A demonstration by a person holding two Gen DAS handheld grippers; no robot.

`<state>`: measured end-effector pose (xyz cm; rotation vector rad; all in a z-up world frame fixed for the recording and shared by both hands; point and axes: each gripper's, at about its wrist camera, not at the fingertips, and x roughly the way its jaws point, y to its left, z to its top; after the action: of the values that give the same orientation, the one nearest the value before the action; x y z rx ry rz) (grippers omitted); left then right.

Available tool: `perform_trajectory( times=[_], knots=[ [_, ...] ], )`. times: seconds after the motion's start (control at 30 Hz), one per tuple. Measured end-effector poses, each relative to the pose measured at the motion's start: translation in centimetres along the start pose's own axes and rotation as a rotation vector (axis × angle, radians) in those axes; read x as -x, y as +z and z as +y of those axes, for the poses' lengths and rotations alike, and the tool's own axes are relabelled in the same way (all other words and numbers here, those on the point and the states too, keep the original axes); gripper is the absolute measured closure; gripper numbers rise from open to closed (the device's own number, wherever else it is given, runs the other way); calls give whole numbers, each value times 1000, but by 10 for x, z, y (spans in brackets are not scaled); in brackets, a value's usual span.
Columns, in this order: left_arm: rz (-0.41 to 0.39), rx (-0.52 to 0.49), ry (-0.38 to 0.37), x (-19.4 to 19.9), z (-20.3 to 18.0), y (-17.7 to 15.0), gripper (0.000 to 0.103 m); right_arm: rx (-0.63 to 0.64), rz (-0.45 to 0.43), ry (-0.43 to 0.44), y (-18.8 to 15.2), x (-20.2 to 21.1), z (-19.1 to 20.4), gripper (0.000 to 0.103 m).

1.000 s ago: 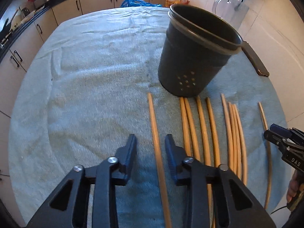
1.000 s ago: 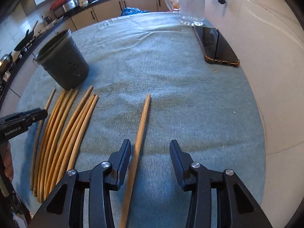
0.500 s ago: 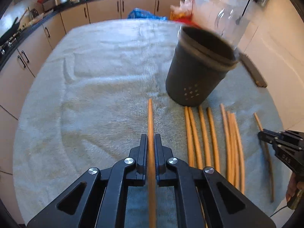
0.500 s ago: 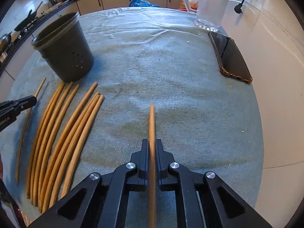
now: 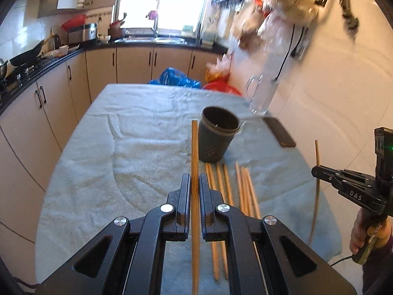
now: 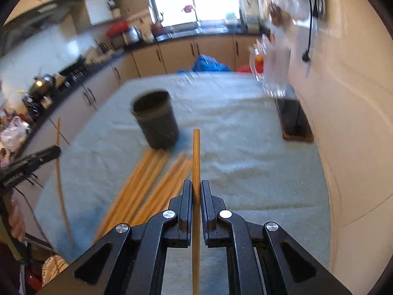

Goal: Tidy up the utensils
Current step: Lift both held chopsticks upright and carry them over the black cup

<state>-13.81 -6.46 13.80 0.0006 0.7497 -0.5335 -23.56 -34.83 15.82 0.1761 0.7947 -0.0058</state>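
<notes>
A phone (image 5: pixel 280 135) lies near a glass pitcher (image 5: pixel 261 95).

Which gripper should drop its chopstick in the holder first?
Left, probably. The left gripper holds its chopstick with the tip beside the dark holder. The right gripper sits farther back, past the loose chopsticks.

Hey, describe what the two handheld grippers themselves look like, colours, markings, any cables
Both grippers, left and right, are matte black plastic with flat ribbed fingers and round silver pivot screws. Seen from the left camera, the right one carries white "DAS" lettering, a small green light and a thin dark cable trailing below its grip. A bare hand shows there.
</notes>
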Motion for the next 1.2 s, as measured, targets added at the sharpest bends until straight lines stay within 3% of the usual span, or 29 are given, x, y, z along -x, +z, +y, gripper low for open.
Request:
perform_trajectory(
  times=[0.3, 0.63, 1.0, 1.2],
  knots=[
    [-118, -17, -7, 33, -14, 13, 97, 40, -147, 23, 20, 36, 26, 97],
    [-229, -6, -27, 29, -32, 81, 97, 2, -250, 74, 80, 43, 29, 96],
    [-314, 57, -57, -14, -37, 175, 97, -84, -406, 147, 172, 17, 40, 96],
    [-264, 49, -36, -62, -35, 189, 97, -106, -418, 122, 194, -25, 36, 96]
  ],
)
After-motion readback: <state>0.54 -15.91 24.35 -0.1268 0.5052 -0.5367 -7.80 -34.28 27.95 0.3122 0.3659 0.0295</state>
